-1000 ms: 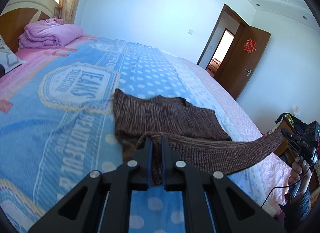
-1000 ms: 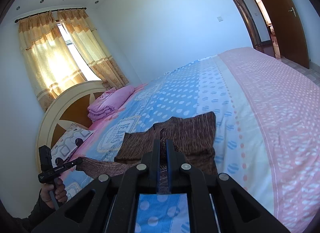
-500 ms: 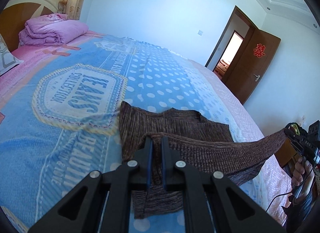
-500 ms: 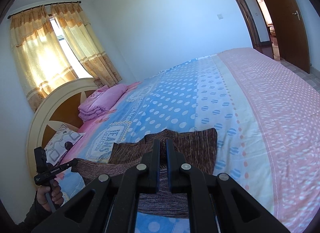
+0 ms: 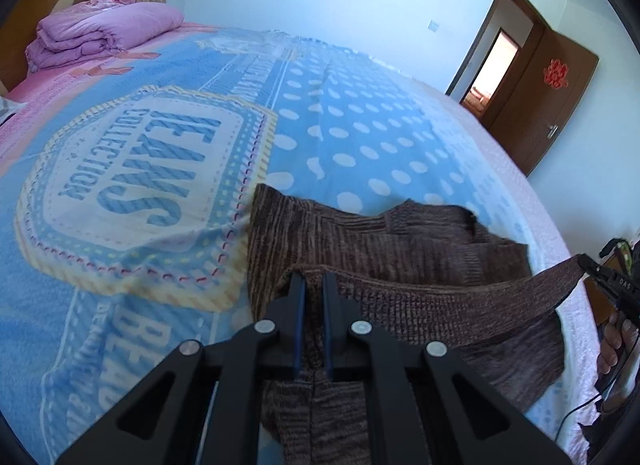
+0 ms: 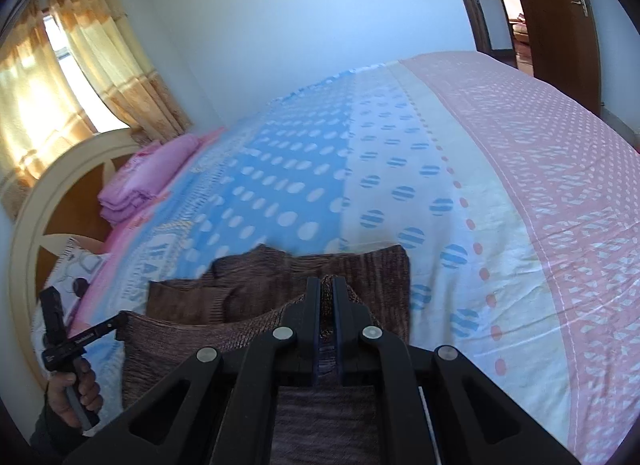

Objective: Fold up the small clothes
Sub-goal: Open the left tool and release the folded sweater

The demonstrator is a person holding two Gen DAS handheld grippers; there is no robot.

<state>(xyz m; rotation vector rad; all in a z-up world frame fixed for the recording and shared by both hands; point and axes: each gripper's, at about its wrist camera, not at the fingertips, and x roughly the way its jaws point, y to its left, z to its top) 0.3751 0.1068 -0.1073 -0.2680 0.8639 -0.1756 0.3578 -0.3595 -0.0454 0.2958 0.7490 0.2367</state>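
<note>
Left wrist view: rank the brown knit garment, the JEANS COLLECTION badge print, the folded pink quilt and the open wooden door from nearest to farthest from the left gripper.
1. Brown knit garment, clamped in the left gripper.
2. JEANS COLLECTION badge print, on the bedspread to the left.
3. Folded pink quilt, far left by the headboard.
4. Open wooden door, off the bed at upper right.

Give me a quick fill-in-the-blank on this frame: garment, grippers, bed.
1. Both grippers are shut on the ____ knitted sweater.
2. The left gripper and right gripper hold one edge of it stretched between them, ____ the bedspread.
3. The folded quilt by the wooden headboard is ____ in colour.
4. The brown door stands ____.

Missing words: brown; above; pink; open
</note>
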